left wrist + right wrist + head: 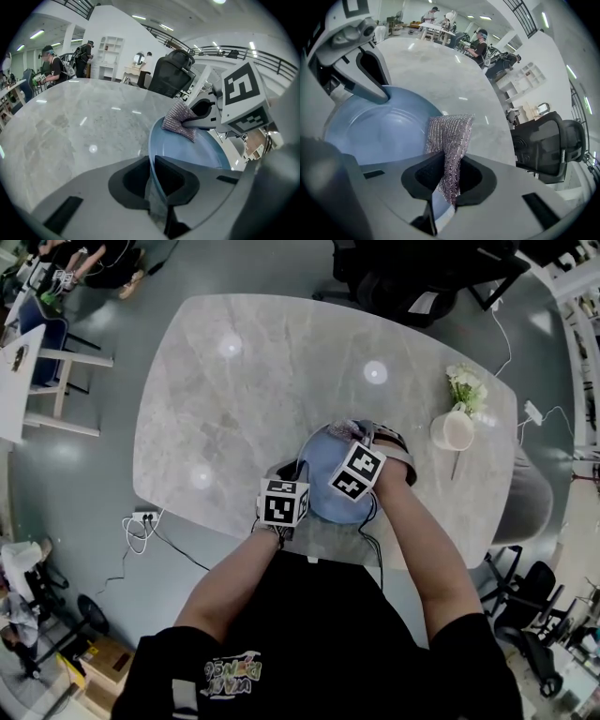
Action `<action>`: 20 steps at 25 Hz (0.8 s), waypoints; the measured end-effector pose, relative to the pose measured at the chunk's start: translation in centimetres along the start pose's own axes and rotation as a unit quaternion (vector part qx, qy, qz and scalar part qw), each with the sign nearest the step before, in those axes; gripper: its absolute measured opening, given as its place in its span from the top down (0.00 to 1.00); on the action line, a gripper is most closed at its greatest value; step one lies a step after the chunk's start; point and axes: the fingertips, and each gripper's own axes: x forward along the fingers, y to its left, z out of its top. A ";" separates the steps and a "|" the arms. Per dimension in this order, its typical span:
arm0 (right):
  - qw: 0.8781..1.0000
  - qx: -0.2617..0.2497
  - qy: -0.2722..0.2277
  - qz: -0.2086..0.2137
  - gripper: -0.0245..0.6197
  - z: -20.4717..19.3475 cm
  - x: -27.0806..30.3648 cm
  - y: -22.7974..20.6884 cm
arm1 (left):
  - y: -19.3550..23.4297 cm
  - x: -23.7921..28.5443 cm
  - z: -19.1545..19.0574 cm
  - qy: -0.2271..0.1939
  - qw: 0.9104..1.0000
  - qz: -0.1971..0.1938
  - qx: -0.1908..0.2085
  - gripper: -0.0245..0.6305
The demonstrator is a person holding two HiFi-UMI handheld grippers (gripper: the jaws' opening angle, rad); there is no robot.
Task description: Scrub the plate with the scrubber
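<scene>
Round pale-blue plate (197,157) at near edge of grey marble tabletop (234,409): rigid, probably slick and breakable. Left gripper (153,158) pinches its near rim. Soft, limp silvery mesh scrubber (450,131), clamped in right gripper (453,154), lies on plate's inner face.

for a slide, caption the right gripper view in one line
Right tool holds a silvery scrubber at the rim of the blue plate, gripped by the left tool

Left gripper (152,165) tilted down, jaws clamped on plate (197,152) rim, right gripper (449,161) pinching scrubber (451,133), both forearms bare, reaching forward.
</scene>
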 end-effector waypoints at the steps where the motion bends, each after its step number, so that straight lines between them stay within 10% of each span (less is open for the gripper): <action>1: 1.000 0.001 0.002 -0.004 0.84 -0.4 0.0 -0.3 | 0.0 0.0 0.0 0.000 1.000 0.000 0.000 0.89; 20: 0.992 0.120 0.022 -0.001 0.84 -8.3 -1.6 -0.4 | 0.1 0.0 0.1 -0.008 1.000 0.008 -0.015 0.89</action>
